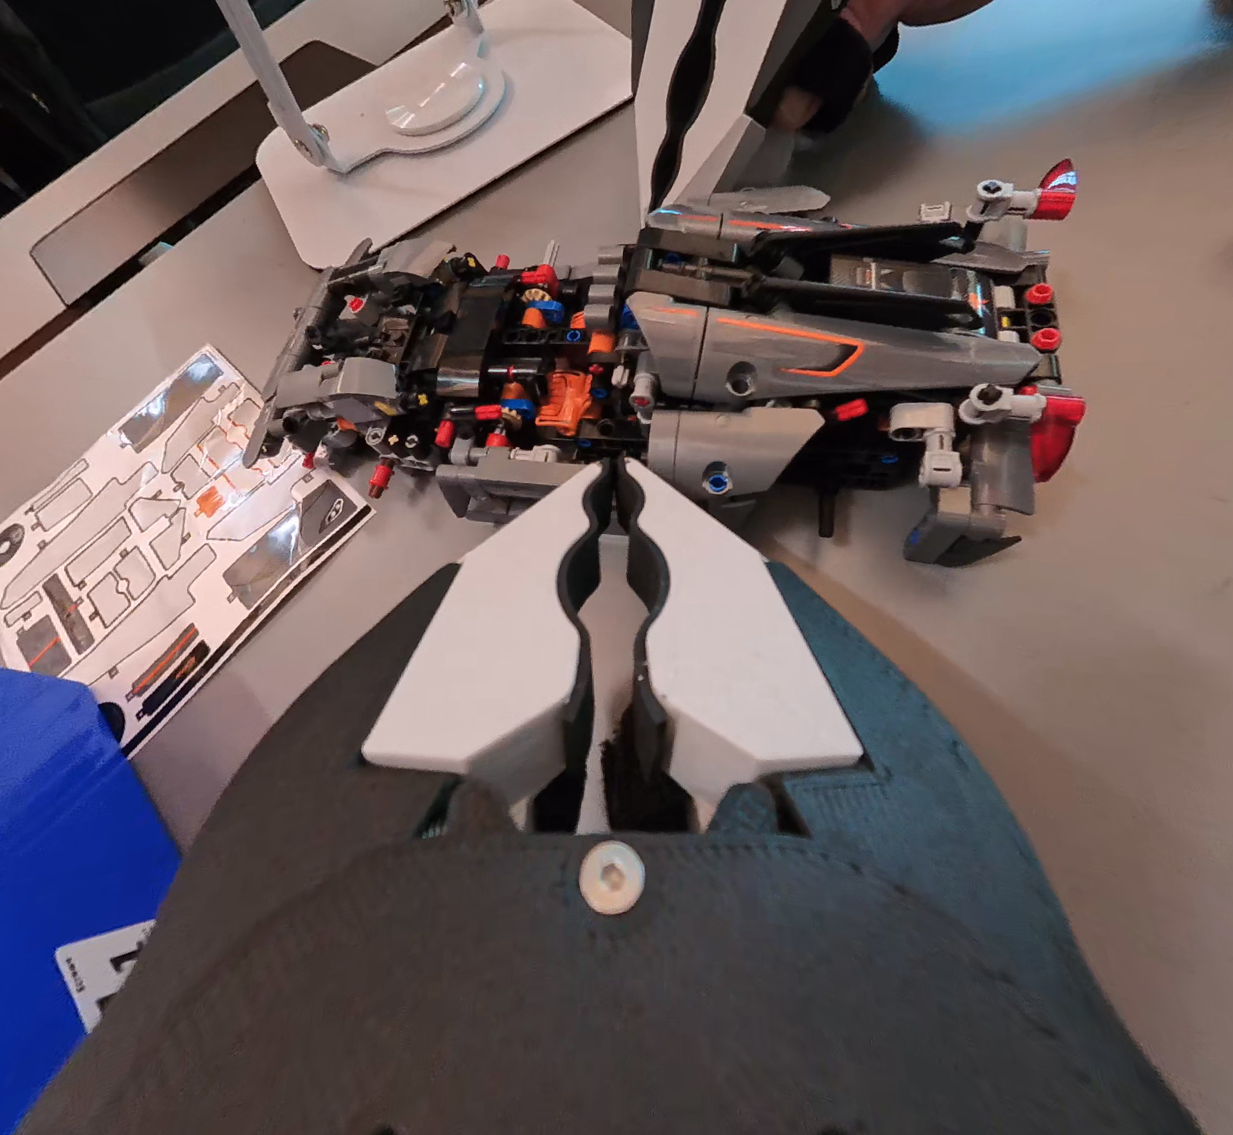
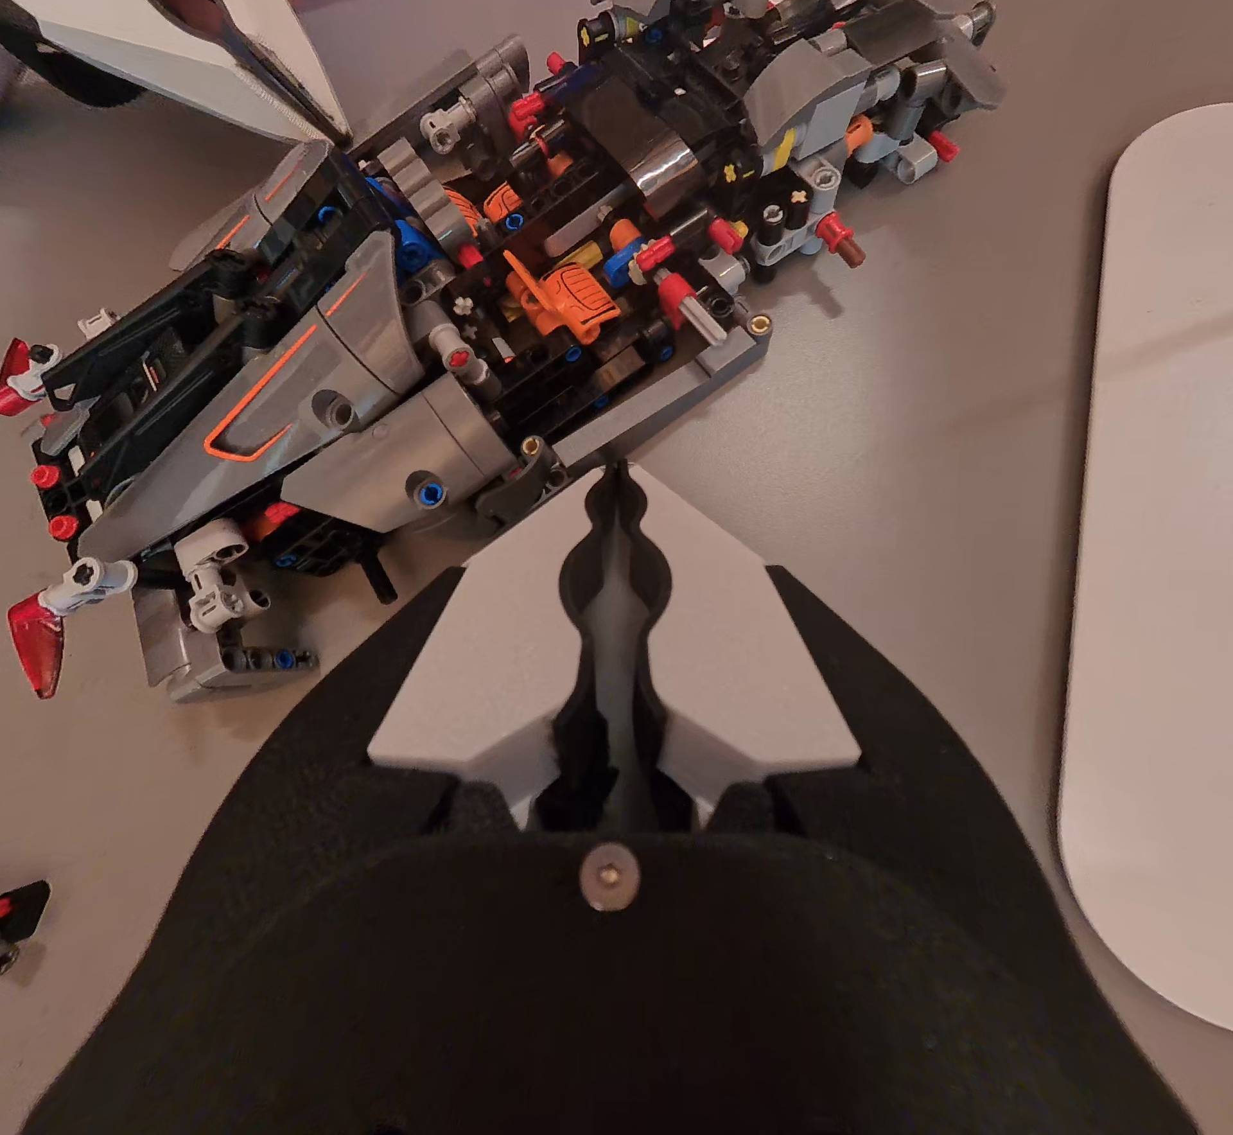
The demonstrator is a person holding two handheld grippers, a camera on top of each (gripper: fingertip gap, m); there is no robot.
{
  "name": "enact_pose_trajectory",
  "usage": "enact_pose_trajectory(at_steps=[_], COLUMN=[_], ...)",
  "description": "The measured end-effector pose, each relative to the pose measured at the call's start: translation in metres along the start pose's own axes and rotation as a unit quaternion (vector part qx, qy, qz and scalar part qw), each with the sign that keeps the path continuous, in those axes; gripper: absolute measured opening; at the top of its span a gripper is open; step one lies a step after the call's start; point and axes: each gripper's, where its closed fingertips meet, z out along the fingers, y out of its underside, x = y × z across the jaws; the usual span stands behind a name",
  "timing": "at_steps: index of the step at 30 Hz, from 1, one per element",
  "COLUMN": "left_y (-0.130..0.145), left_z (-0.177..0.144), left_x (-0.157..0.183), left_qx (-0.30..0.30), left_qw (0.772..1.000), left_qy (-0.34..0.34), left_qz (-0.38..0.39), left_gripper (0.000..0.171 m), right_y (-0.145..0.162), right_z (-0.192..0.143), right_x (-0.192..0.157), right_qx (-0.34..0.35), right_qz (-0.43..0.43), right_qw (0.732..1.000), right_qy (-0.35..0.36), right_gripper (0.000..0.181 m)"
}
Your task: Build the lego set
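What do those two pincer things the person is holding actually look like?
Each tool has two pale grey wedge-shaped fingers with wavy black inner pads, set in a dark, rough plastic body with one silver screw. The left tool looks dark teal-grey, the right tool black. The hand wears a black fingerless glove.

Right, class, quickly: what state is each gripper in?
Left gripper: shut, tips against the side of the lego car, holding nothing visible.
Right gripper: shut, tips at the car's other side.
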Motion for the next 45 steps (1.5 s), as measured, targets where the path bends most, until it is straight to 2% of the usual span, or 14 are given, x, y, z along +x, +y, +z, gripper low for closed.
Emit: enact_pose_trajectory(at_steps=[5, 9, 10, 13, 16, 19, 22, 23, 24, 30, 33, 39, 42, 45], left_y=[0.001, 0.005, 0.008, 0.015, 0.014, 0.010, 0.010, 0.008, 0.006, 0.009, 0.004, 0.004, 0.003, 0.001], left_z=[-0.001, -0.008, -0.010, -0.009, -0.002, 0.002, 0.000, -0.002, -0.003, 0.002, 0.000, 0.003, 0.003, 0.003], left_x=[-0.002, -0.015, -0.019, -0.020, -0.022, -0.022, -0.024, -0.027, -0.030, -0.028, -0.024, -0.017, -0.018, -0.020], left_qx=[-0.003, -0.011, -0.023, -0.062, -0.085, -0.086, -0.090, -0.088, -0.087, -0.101, -0.086, -0.116, -0.118, -0.110], left_qw=[1.000, 0.996, 0.996, 0.992, 0.974, 0.961, 0.952, 0.948, 0.944, 0.939, 0.941, 0.913, 0.913, 0.924], left_qy=[0.000, -0.029, -0.046, -0.100, -0.148, -0.160, -0.163, -0.176, -0.186, -0.173, -0.165, -0.140, -0.125, -0.122], left_qz=[-0.020, -0.078, -0.071, 0.035, 0.147, 0.209, 0.242, 0.251, 0.259, 0.278, 0.283, 0.366, 0.371, 0.345], left_gripper=[0.000, 0.019, 0.023, 0.040, 0.053, 0.056, 0.049, 0.039, 0.037, 0.040, 0.032, 0.017, 0.016, 0.016], right_y=[0.000, 0.000, 0.000, 0.000, 0.000, 0.000, 0.000, 0.000, 0.000, 0.000, 0.000, 0.000, 0.000, 0.000], right_z=[0.000, 0.000, 0.000, 0.000, 0.000, 0.000, 0.000, 0.000, 0.000, 0.000, 0.000, 0.000, 0.000, 0.000], right_x=[0.000, 0.000, 0.000, 0.000, -0.001, -0.001, 0.000, -0.001, -0.001, -0.001, -0.001, -0.001, -0.001, -0.001], right_qx=[0.000, 0.000, 0.000, 0.000, 0.000, 0.000, 0.000, 0.000, 0.000, 0.000, 0.000, 0.000, 0.000, 0.000], right_qz=[0.000, 0.000, 0.000, 0.001, 0.003, 0.001, 0.000, 0.001, 0.001, 0.001, 0.001, 0.003, 0.003, 0.003], right_qw=[1.000, 1.000, 1.000, 1.000, 1.000, 1.000, 1.000, 1.000, 1.000, 1.000, 1.000, 1.000, 1.000, 1.000], right_qy=[0.000, 0.000, -0.001, -0.002, -0.005, -0.002, -0.002, -0.002, -0.002, -0.004, -0.004, -0.008, -0.008, -0.007], right_gripper=[0.000, 0.000, 0.000, 0.000, 0.000, 0.000, 0.000, 0.000, 0.000, 0.000, 0.000, 0.000, 0.000, 0.000])
